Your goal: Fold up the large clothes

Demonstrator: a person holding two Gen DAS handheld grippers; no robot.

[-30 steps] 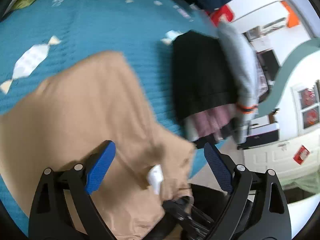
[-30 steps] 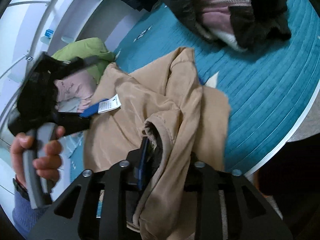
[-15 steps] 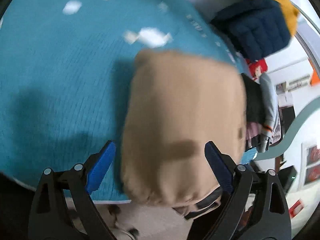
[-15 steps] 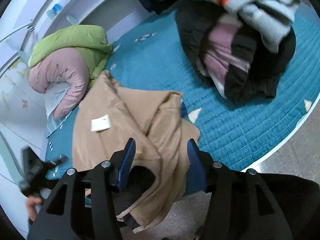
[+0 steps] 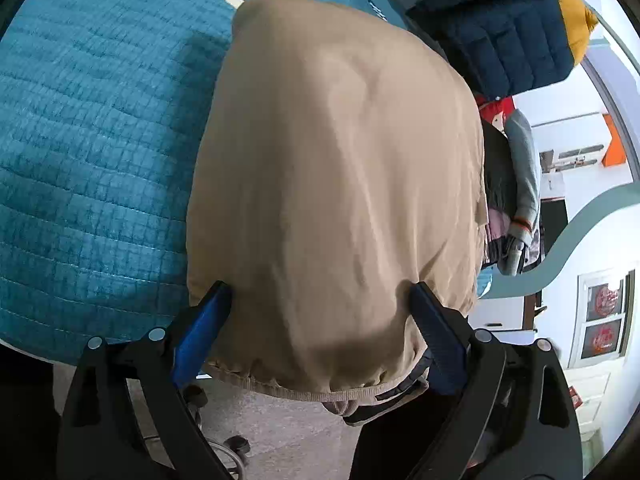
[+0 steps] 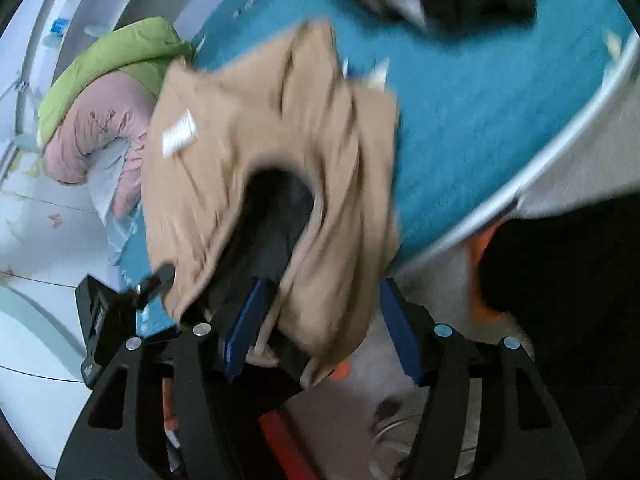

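A large tan jacket (image 5: pixel 336 184) lies on the teal quilted bed, its elastic hem hanging over the near edge. My left gripper (image 5: pixel 320 332) is open, its blue pads on either side of the hem end, with fabric bulging between them. In the right wrist view the jacket (image 6: pixel 240 136) is crumpled, a white label (image 6: pixel 180 136) and its dark lining opening showing. My right gripper (image 6: pixel 320 328) is open with a fold of the jacket hanging between its fingers. The view is blurred.
A navy and yellow puffer jacket (image 5: pixel 508 28) and a pile of dark, grey and pink clothes (image 5: pixel 512 200) lie beyond the tan jacket. A green and pink padded garment (image 6: pixel 104 100) lies at the bed's far side. The bed edge (image 6: pixel 552 148) and floor are near.
The right gripper let go of the jacket and opened. The left gripper swung round to the hem end, now straddling it. The right view has shifted and blurred.
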